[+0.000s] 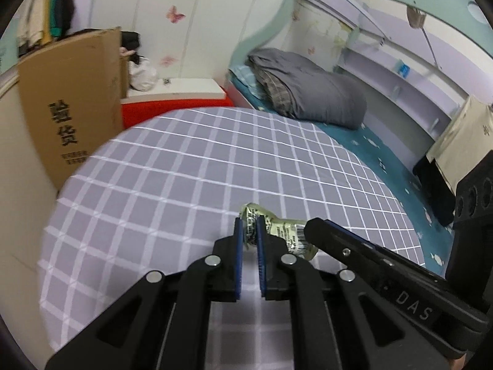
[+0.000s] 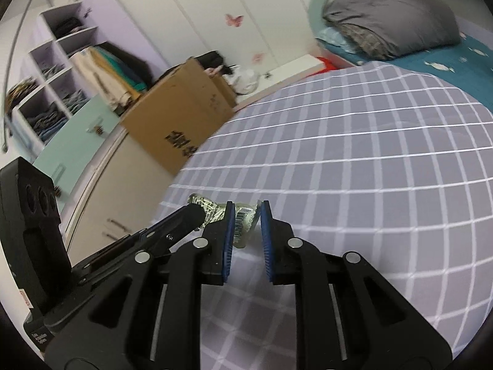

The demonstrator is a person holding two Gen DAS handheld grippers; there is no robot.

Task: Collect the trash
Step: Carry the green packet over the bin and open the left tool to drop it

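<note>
Checked bedsheet (image 1: 185, 160); wrapper (image 1: 279, 229) half-hidden between grippers.

Grey bedsheet (image 1: 185, 160) with white grid; teal sheet (image 1: 385, 154), white motifs; grey quilt (image 1: 323, 98); brown cardboard box (image 1: 71, 98); pale-green wrapper (image 1: 286, 231), black barcode.

Two close wrist views, shared checked bedspread (image 1: 185, 160)

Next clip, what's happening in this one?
A person is collecting trash off a bed with a grey checked sheet. Both tools meet at one crumpled wrapper: the left hand-held gripper is pinched on one end, and the right hand-held gripper brackets the other end with its jaws a little wider, the wrapper between them. The wrapper sits at or just above the sheet. A cardboard box stands beside the bed.
</note>
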